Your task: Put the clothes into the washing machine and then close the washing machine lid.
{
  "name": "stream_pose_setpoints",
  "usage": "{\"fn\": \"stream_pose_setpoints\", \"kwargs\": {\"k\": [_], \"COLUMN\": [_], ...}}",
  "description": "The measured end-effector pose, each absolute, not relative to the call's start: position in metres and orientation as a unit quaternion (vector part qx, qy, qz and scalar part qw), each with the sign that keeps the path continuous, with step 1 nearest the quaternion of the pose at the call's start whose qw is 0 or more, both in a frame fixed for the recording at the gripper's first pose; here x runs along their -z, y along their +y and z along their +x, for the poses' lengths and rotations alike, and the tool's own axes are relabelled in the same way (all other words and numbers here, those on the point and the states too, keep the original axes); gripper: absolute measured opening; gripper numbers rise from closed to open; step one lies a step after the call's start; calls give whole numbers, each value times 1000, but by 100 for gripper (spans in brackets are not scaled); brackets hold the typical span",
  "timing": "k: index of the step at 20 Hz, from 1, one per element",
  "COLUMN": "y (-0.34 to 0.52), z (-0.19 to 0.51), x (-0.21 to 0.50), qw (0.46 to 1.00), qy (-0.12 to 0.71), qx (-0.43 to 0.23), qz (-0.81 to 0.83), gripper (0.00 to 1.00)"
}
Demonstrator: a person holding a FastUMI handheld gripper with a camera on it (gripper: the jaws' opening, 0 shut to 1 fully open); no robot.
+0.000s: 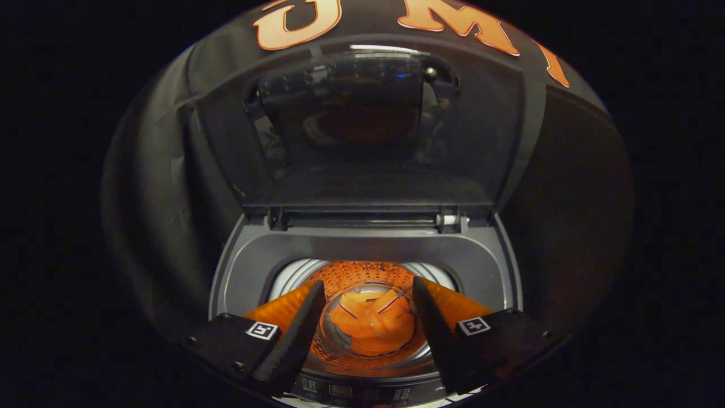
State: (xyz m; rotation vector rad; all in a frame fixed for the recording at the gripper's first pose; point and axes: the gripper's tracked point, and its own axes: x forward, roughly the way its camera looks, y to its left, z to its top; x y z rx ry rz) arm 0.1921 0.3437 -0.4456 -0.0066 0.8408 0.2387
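Dark booth cloth hung behind a top-loading washing machine [362,255] whose lid [362,130] stood raised and tilted back on its hinge, well beyond the fingertips. Down in the drum [294,275], an orange garment [374,323] lay crumpled on the bottom, seen in the gap between the two fingers and below them. The gripper [368,289] hovered over the opening with its jaws spread wide apart, holding nothing and touching neither the clothes nor the rim.
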Motion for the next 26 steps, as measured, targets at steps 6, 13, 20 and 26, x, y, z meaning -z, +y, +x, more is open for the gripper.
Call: {"fn": "stream_pose_setpoints", "kwargs": {"k": [6, 13, 20, 26], "y": [341, 347, 357, 368], "z": [200, 222, 270, 320], "x": [383, 310, 251, 225], "qw": [926, 944, 958, 963], "qy": [358, 304, 254, 231], "qx": [-122, -130, -134, -138], "qz": [1, 1, 16, 22], "gripper": [99, 99, 99, 99]}}
